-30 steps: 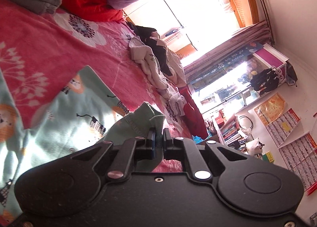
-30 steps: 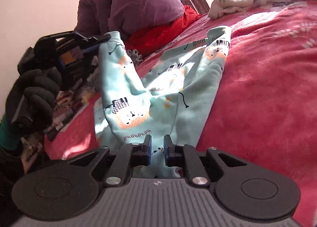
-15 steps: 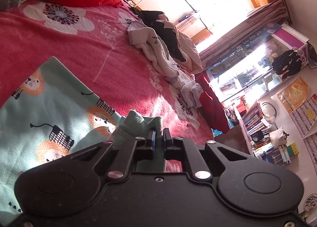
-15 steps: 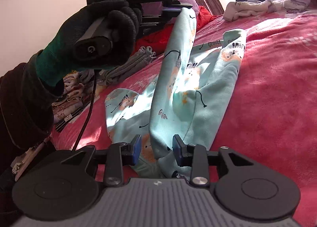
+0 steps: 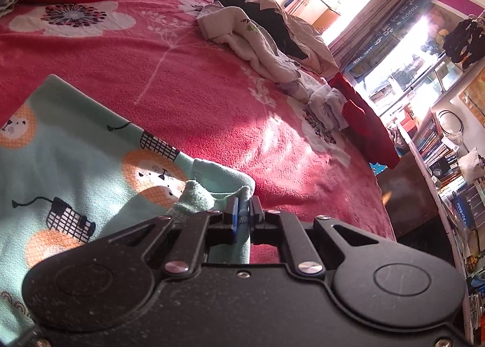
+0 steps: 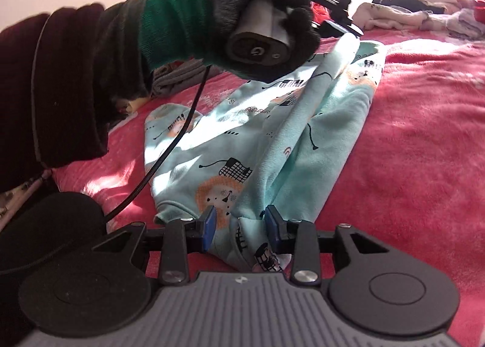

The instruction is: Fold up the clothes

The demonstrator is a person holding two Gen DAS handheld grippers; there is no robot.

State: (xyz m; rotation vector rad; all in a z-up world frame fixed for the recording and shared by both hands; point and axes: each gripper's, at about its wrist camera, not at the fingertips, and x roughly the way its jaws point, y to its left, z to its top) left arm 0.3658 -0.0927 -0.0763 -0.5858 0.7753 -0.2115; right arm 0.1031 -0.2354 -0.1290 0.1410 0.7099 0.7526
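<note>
- One mint garment (image 6: pixel 272 141), printed with lions and small black carts, is laid lengthwise on a pink floral blanket (image 6: pixel 424 141) that covers a bed.
- In the left wrist view, the left gripper (image 5: pixel 242 213) is seen pressed together on a bunched edge of the garment (image 5: pixel 91 165); a thin fold of mint cloth is pinched between its two fingers.
- To the left in that view, a flat part of the garment is spread on the blanket (image 5: pixel 197 83), in patchy sunlight.
- Further right on the blanket, one loose pile of clothes (image 5: pixel 266 44) is heaped: pale, black and red pieces, too tangled to be counted.
- At the far right, shelves (image 5: pixel 439 147) are packed with books, too many and too small to be counted.
- In the right wrist view, a gloved hand (image 6: pixel 260 22) with a green cuff is seen at upper left, closed round the handle of the left gripper (image 6: pixel 348 27), by which the far end of the garment is lifted off the blanket.
- One black cable (image 6: pixel 169 153) hangs from that handle across the garment.
- At the bottom centre, the right gripper (image 6: pixel 241 227) is opening; its two blue-padded fingers (image 6: pixel 209 222) are spread, the near end of the garment lies between them, and neither pad is seen pressing on it.
</note>
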